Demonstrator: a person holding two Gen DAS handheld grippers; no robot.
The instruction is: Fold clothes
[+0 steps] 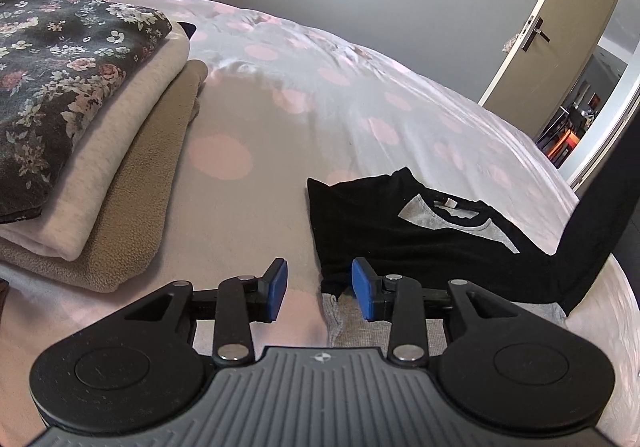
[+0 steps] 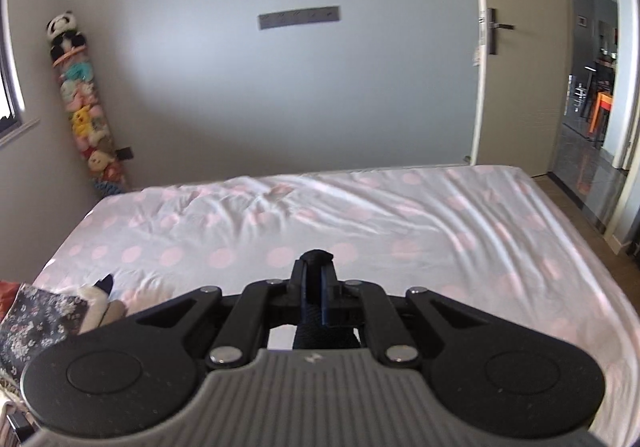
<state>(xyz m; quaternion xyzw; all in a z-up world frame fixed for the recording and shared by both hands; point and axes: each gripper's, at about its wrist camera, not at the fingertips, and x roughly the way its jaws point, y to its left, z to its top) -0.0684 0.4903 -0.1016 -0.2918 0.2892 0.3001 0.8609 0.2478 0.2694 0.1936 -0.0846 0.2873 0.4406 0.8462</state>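
Each black claw (image 1: 320, 293) (image 2: 316, 287) has blue pads (image 1: 278, 295), silver screws, ribbed grey body

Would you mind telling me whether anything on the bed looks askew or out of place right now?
Only the black shirt: one part is pulled up off the bed at its right, pinched in the shut right gripper, so it lies uneven. The folded stack looks tidy; the left gripper is open.

We see a bed (image 2: 360, 215) under a pale sheet with pink polka dots. Behind it, in the left corner, a tall column of plush toys (image 2: 82, 103) leans against the grey wall, a panda on top. A grey strip of switches (image 2: 299, 19) sits on that wall. To the right, a beige door (image 2: 520, 47) with a dark handle stands open.
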